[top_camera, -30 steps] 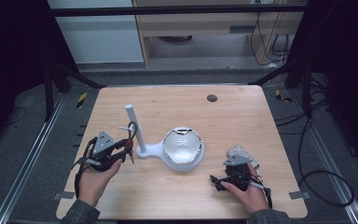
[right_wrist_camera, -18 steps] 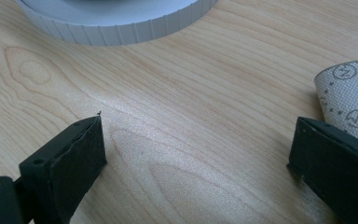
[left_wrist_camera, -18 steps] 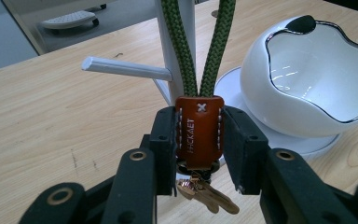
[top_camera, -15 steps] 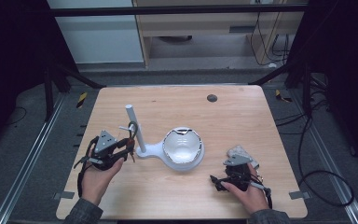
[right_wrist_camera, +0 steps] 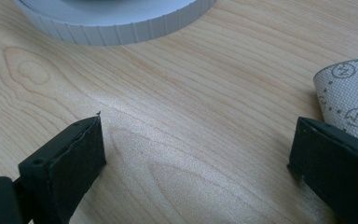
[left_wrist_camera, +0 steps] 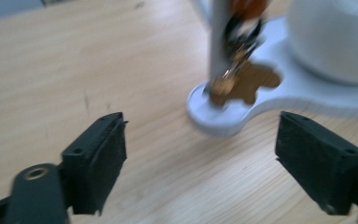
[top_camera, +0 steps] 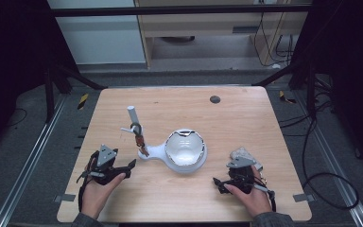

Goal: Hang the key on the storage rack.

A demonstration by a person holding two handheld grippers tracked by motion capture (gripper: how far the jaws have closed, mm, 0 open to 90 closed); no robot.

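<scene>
A person's left gripper (top_camera: 131,164), jaws spread wide and holding nothing, sits at the lower left of the high view, aimed at a bunch of keys (top_camera: 141,140) that hangs on the white post (top_camera: 132,119) of a stand just left of centre. The post rises from a flat white base (top_camera: 152,152) that also carries a white bowl (top_camera: 185,148) at centre frame. In the left gripper view the keys (left_wrist_camera: 242,77) dangle against the post in the upper middle, their brass blades resting on the base (left_wrist_camera: 223,122), beyond and between the 2 black jaws.

The right gripper (top_camera: 216,183) lies at the lower right of the high view, also released and empty, near a pale patterned cloth (top_camera: 244,154) on the wooden table (top_camera: 246,113).

The step in hand looks like a reach for the keys. To do it well, the left gripper should probably advance until the key blades sit squarely between the pads, clear of the post, then close on the blades rather than the ring, so that the bunch lifts off its hook without dragging the light stand along. The view is slightly blurred, so the exact hook cannot be made out.
</scene>
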